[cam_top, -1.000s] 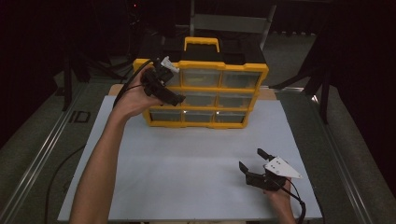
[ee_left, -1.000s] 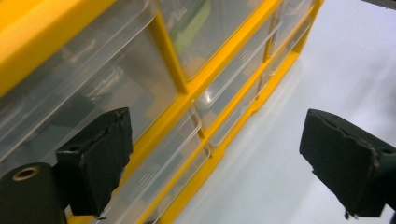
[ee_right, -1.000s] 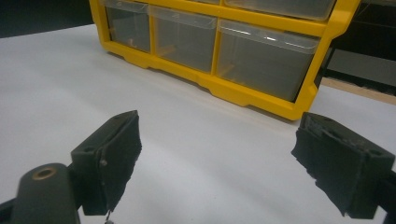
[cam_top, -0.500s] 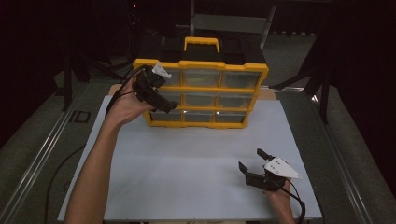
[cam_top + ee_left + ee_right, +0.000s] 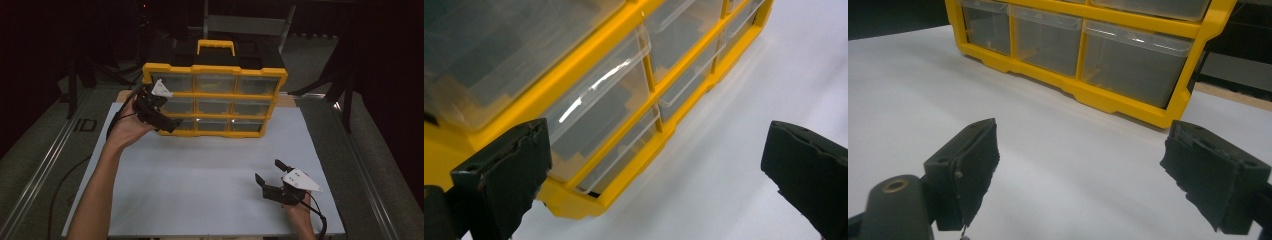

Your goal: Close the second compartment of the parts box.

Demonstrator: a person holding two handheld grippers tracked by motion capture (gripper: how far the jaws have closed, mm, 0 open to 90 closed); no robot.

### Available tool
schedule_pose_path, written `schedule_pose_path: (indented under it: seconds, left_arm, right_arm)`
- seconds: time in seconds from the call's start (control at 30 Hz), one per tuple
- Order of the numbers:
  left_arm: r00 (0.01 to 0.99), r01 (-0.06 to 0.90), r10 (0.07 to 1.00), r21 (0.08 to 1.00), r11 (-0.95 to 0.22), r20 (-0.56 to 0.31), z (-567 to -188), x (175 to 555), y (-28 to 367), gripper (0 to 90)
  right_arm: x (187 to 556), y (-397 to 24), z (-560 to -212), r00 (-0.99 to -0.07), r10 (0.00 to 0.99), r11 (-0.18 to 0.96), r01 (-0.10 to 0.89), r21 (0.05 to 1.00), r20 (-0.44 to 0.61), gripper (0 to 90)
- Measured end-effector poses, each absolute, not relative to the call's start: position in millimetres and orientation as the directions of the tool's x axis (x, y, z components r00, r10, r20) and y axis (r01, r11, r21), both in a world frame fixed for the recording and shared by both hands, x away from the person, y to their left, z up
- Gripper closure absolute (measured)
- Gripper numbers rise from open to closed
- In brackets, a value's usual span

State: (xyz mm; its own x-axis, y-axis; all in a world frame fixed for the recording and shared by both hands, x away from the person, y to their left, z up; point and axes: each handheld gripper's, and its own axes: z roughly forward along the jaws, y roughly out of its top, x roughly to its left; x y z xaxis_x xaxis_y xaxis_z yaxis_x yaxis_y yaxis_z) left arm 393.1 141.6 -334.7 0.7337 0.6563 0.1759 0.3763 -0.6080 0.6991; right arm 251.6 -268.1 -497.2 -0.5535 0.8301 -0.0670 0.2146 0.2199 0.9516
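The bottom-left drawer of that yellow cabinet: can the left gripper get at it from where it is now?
Probably yes. The left gripper is open and sits right at the cabinet's lower left corner, with the bottom-left drawer just ahead and nothing between them.

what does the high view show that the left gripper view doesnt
High view alone: the cabinet's yellow handle, the right gripper open low on the table, and both forearms. Left gripper view alone: the clear drawer fronts close up, seen between the left gripper and its wide-open jaws, nothing between them. Both: the yellow drawer cabinet on the white table.
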Motion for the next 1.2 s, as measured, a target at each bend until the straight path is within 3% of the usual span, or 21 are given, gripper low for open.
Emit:
schedule_pose_path:
  seconds: [0.4, 0.7, 1.2]
  left_arm:
    - [0.705, 0.385, 0.694, 0.743, -0.547, 0.146, -378, 359, 164, 1.0]
    - [0.686, 0.401, 0.725, 0.8, -0.447, 0.062, -422, 325, 181, 1.0]
    - [0.659, 0.349, 0.753, 0.89, -0.293, -0.01, -474, 284, 202, 0.9]
  right_arm:
    - [252, -267, -498, -0.555, 0.83, 0.217, 0.216, 0.952, -0.063, 14.0]
    - [251, -266, -498, -0.556, 0.83, 0.21, 0.216, 0.954, -0.057, 14.0]
    - [252, -263, -500, -0.557, 0.828, 0.212, 0.214, 0.954, -0.059, 13.5]
